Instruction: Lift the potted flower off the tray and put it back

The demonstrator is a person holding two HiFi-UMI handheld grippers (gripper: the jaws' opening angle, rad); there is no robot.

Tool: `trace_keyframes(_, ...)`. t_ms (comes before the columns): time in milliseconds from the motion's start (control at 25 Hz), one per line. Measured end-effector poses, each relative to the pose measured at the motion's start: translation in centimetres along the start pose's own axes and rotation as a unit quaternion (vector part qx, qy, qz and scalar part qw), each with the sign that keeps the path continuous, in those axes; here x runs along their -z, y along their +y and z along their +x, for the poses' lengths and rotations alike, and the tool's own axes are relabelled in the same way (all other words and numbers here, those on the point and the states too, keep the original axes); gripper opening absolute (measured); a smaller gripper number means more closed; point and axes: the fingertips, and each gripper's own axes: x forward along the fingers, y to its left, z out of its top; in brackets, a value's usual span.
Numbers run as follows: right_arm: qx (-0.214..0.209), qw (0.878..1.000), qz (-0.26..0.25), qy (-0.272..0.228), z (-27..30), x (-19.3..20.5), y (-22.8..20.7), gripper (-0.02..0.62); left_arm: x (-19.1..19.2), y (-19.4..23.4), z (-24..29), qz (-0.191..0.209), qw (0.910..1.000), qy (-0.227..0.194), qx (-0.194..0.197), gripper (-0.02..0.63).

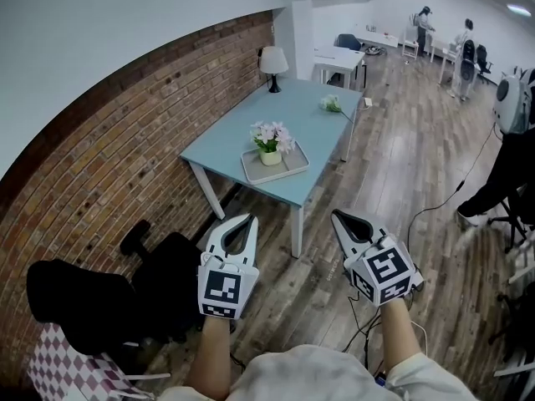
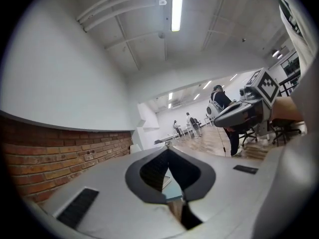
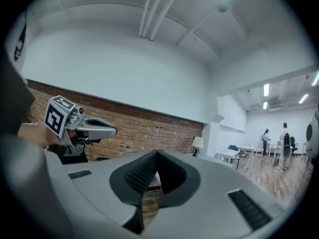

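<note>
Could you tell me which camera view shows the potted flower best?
The head view: the flower stands in plain sight on its tray on the table. The left gripper view shows only a sliver of table; the right gripper view shows no flower.

Flower: pale pink and white blooms with green leaves in a small cream pot (image 1: 270, 143), upright.
Tray: shallow grey rectangular tray (image 1: 291, 168), apparently plastic; pot stands on it, towards its far edge.
</note>
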Motion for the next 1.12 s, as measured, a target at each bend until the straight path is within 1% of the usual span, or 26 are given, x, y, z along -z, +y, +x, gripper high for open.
trace_keyframes(400, -0.024, 1.0, 0.0, -0.001, -2.0, 1.0, -3.1, 0.02, -1.0, -3.2, 1.4, -0.013, 0.9997, 0.002, -0.023, 0.011)
trace_keyframes(760, -0.021, 0.999, 0.027, -0.001, -2.6, 2.6, -4.7, 0.02, 0.3, -4.5, 3.0, -0.03, 0.9993, 0.014, -0.018, 0.011)
trace_keyframes(880, -0.022, 0.999, 0.039, -0.003, -1.9, 2.7, -5.2, 0.02, 0.9, -4.1, 3.9, -0.036, 0.9991, 0.018, -0.014, 0.011)
trace_keyframes(1120, -0.019, 0.999, 0.038, 0.002, 1.3, 3.3, -6.3, 0.02, 2.3, -2.0, 6.6, -0.04, 0.999, 0.017, -0.009, 0.011)
